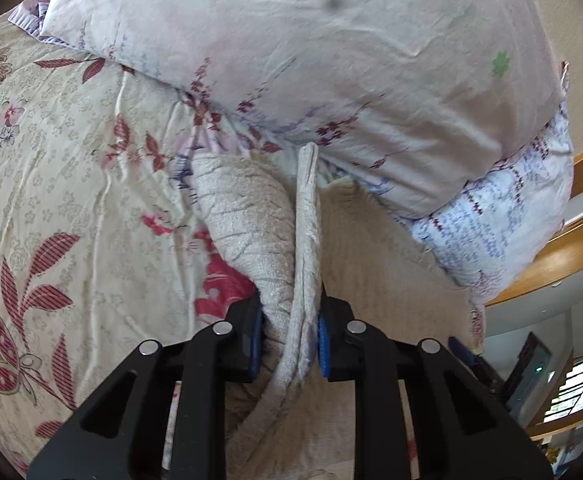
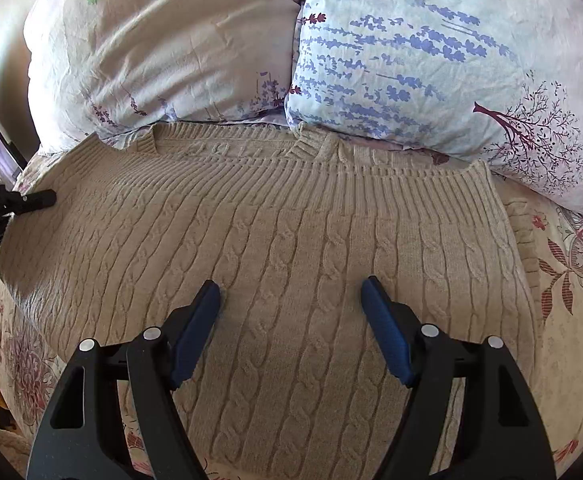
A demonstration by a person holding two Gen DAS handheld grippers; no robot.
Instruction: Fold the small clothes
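A bunched fold of the beige sweater [image 1: 291, 240] is pinched between the pads of the left gripper [image 1: 289, 344] (its lower part hidden by them). The right gripper [image 2: 291, 332] is held wide above the sweater's cable knit, spread over the bedsheet [image 2: 571, 320]; beyond the fingers, its neckline is partly tucked under two pillows [image 2: 411, 52].

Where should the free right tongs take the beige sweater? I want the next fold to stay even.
Judging by how it lies, grip the sweater at its right side edge, coming in low from the right. That edge lies flat and exposed on the bedsheet, opposite the side the left tongs pinch. The right tongs hover open.
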